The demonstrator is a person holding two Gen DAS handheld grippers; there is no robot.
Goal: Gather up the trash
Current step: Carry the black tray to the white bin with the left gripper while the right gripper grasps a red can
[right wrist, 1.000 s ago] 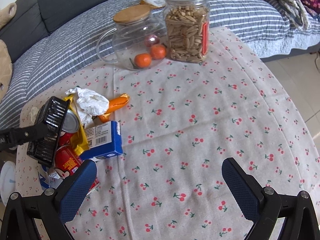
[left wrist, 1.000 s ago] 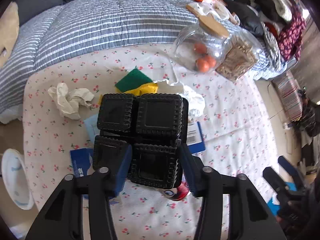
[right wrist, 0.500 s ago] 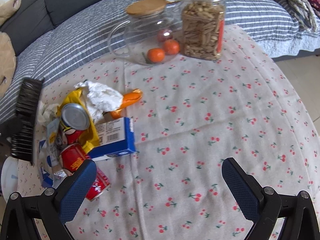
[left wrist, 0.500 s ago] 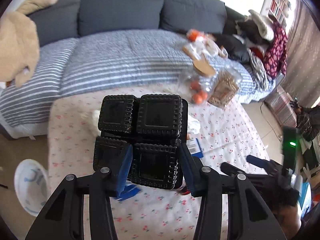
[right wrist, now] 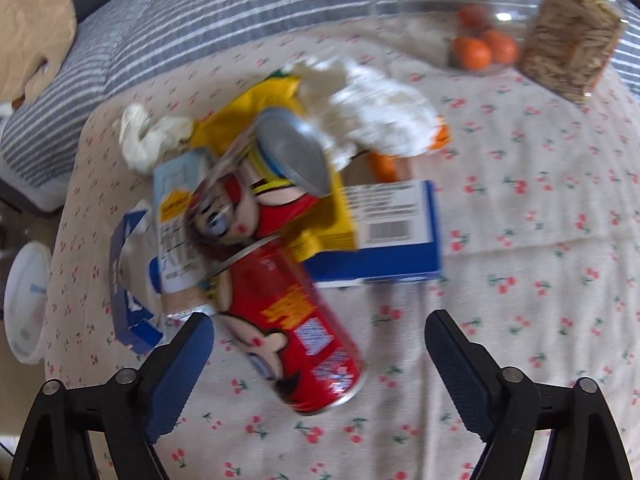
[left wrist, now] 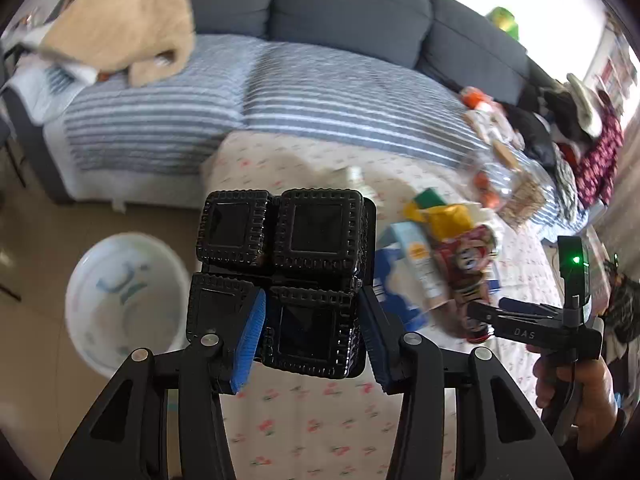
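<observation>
My left gripper is shut on a black plastic biscuit tray and holds it in the air beside the table, right of a white bin on the floor. My right gripper is open and empty, low over a red chip can lying on the cherry-print tablecloth. A trash pile lies behind it: a second red can, a blue box, a yellow wrapper, crumpled white tissues and a small carton. The pile also shows in the left wrist view.
A glass jug with oranges and a jar of snacks stand at the table's far right. A sofa with a striped blanket runs behind the table. The white bin also shows at the left edge in the right wrist view.
My left gripper carried the black tray up and left off the table toward the floor bin. My right gripper moved left and closer to the red cans.
</observation>
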